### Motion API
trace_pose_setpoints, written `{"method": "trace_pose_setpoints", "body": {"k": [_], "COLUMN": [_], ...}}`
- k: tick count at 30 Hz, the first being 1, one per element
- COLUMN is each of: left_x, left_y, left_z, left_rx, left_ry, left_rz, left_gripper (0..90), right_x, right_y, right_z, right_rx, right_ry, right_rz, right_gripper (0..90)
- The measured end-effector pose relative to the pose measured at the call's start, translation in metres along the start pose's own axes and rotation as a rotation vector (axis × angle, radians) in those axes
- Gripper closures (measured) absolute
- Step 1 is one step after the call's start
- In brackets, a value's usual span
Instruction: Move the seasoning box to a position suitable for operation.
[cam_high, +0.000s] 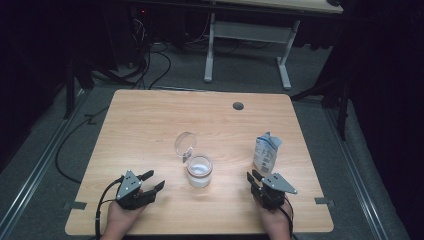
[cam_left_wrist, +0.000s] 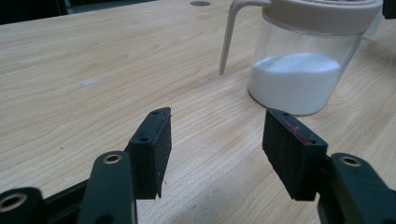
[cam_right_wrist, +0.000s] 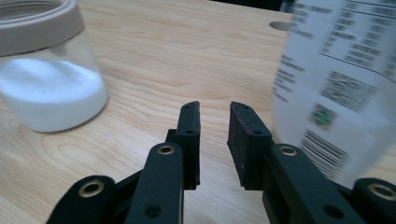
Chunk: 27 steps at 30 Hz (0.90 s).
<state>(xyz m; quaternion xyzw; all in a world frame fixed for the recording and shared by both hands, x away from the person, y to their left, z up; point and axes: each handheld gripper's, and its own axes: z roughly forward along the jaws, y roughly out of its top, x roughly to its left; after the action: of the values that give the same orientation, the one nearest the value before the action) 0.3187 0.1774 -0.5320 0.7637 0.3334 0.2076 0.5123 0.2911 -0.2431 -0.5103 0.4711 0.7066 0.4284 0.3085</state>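
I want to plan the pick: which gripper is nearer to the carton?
Right. The right gripper sits just in front of the carton; the left gripper is far across, beyond the jar.

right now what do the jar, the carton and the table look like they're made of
Jar: clear glossy body, probably plastic or glass, since the white powder shows through; its beige rim looks like matte plastic.
Carton: likely coated paperboard, with a folded gable top and printed panels.
Table: light wood or wood-look laminate, with visible grain and a smooth, satin surface.
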Motion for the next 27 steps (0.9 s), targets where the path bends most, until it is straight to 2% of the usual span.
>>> {"method": "trace_pose_setpoints", "body": {"k": [7,16,20,23,27], "left_x": [0.000,-0.001,0.001,0.004,0.003], "left_y": [0.000,0.000,0.000,0.000,0.000], "left_z": [-0.001,0.000,0.000,0.000,0.001], "left_rx": [-0.005,0.001,0.008,0.006,0.005], "left_ry": [0.008,0.023,0.028,0.021,0.027], "left_rz": [-0.007,-0.003,-0.023,-0.053,-0.048], "left_gripper": [42.9,43.0,44.7,46.2,48.5], "right_x": [0.018,0.041,0.047,0.051,0.055], "right_y": [0.008,0.015,0.018,0.020,0.022], "right_z": [0.017,0.030,0.034,0.038,0.039], "right_rx": [0.012,0.027,0.030,0.034,0.040], "right_ry": [0.069,0.132,0.164,0.171,0.176], "right_rz": [-0.041,-0.087,-0.078,-0.079,-0.100], "right_gripper": [79.7,82.5,87.2,90.0,90.0]}}
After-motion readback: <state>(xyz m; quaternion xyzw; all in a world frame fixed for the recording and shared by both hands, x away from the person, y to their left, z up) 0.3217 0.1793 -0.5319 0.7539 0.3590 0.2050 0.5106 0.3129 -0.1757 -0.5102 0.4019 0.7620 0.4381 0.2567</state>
